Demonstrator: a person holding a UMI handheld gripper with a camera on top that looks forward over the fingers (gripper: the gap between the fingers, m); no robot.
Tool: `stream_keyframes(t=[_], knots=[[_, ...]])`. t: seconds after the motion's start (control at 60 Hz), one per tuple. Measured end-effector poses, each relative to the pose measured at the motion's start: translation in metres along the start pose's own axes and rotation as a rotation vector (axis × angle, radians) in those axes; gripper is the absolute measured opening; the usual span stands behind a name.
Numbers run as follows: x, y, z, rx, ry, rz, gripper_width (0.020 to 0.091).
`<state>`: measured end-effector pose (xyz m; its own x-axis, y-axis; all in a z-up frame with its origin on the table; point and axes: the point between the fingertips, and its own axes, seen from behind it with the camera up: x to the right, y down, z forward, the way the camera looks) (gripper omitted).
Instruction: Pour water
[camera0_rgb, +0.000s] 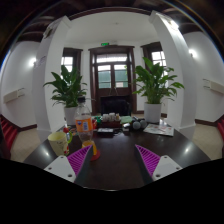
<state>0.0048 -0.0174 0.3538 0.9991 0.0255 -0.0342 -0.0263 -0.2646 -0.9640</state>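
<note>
My gripper (113, 165) is open above a dark tabletop (115, 150), with nothing between its purple pads (78, 162). Beside the left finger and a little beyond it stand an orange and red bottle-like item (95, 150) and a yellowish cup-like object (60, 143). A magenta-topped item (69, 131) rises behind them. These are small and I cannot tell their exact kind. No water is visible.
Clutter of small items (108, 124) lies along the table's far edge. Two large potted plants (68, 92) (155, 82) flank a dark wooden door (112, 78) at the back. White columns stand at either side. A red chair (8, 135) sits at the left.
</note>
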Motion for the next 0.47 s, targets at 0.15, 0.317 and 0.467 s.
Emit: stream_keyframes(t=[0.15, 0.317, 0.467], knots=[[0.022, -0.007, -0.028, 0.009, 0.044, -0.011, 0.0827], [0.029, -0.009, -0.044, 0.018, 0.068, 0.003, 0.0831], [0.032, -0.014, -0.053, 0.037, 0.079, 0.010, 0.0829]])
